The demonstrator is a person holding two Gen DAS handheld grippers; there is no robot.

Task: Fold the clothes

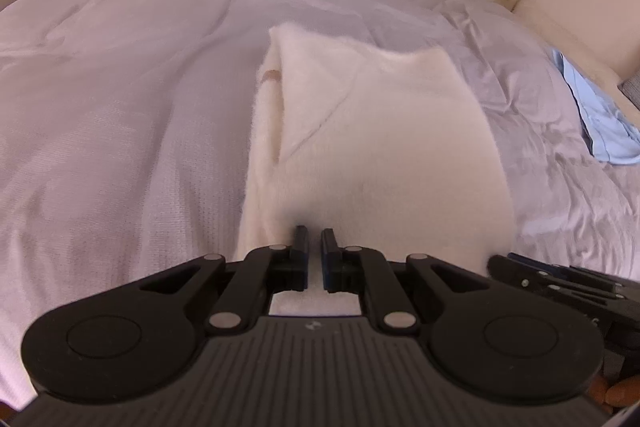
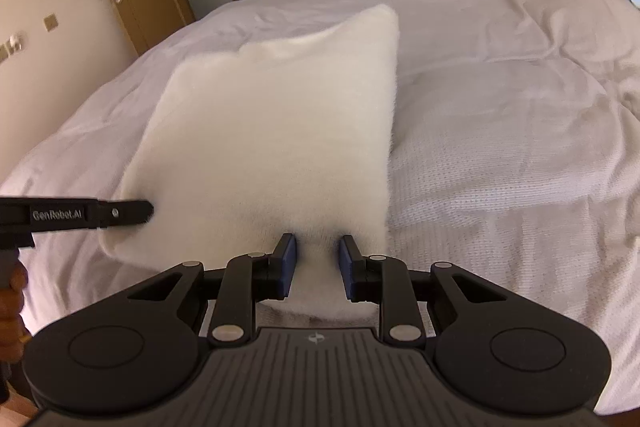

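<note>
1. Left tool (image 1: pixel 314 233) nearly closed, fingers pinched with only a thin gap, apparently clamping the near edge of the white fuzzy garment (image 1: pixel 360 147); whether fabric sits between the pads cannot be told for sure.
2. Right tool (image 2: pixel 318 247) at 6 o'clock in its own view, fingers parted wider, bunched white fabric filling the gap; gripping the near hem, as far as can be judged.
3. Garment lying on the bed (image 1: pixel 120 87), already a compact, roughly rectangular packet with layers stacked; side fold and a seam line visible at 10 o'clock of the packet in the left view.
4. Near edge seemingly lifted by both tools, far end resting toward 12 o'clock on the duvet.
5. Light blue cloth (image 1: pixel 600 123) crumpled at 3 o'clock near the bed's edge, well apart from the white piece.
6. Judged progress: white garment folded at least once lengthwise. Fits either a mid-fold moment, near hem about to travel toward 12 o'clock, or a finished packet being picked up or set down; not settled by these views.
7. Blue cloth apparently unfolded, so likely more left.
</note>
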